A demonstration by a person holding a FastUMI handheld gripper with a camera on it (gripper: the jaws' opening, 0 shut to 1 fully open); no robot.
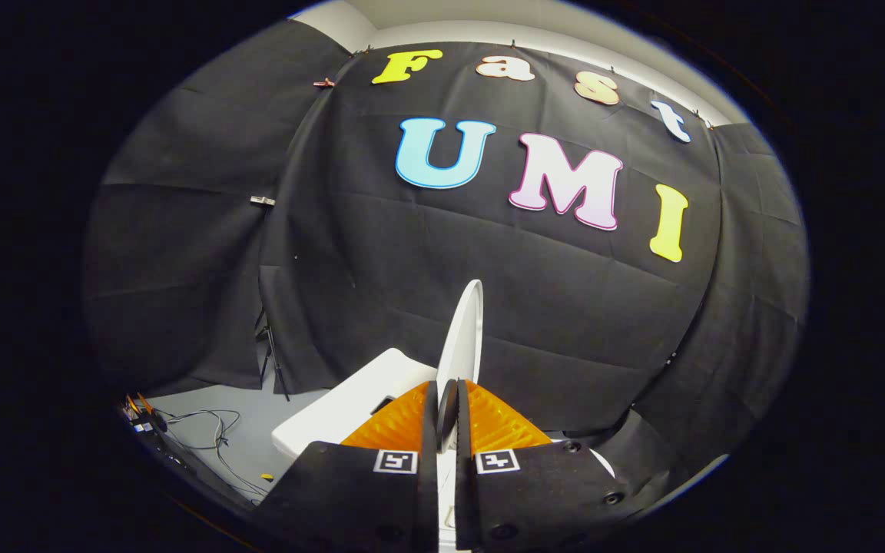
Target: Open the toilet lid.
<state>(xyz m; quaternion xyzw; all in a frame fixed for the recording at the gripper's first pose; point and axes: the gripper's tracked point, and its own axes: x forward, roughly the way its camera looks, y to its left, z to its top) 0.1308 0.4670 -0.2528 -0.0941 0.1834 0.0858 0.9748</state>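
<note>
The white toilet lid [464, 338] stands raised, seen edge-on, rising from between my fingers toward the black cloth wall. My gripper [447, 407] is shut on the lid's rim, one finger pressing each face of it. Left of the lid lies the white toilet tank top [350, 411], flat and slanted. A sliver of the white bowl rim [604, 461] shows to the right behind my right finger. The seat and bowl beneath are hidden by the gripper body.
Black cloth wall [565, 322] hangs close behind the toilet. On the grey floor to the left lie loose cables [212, 430] and the legs of a stand [270, 357] against the cloth.
</note>
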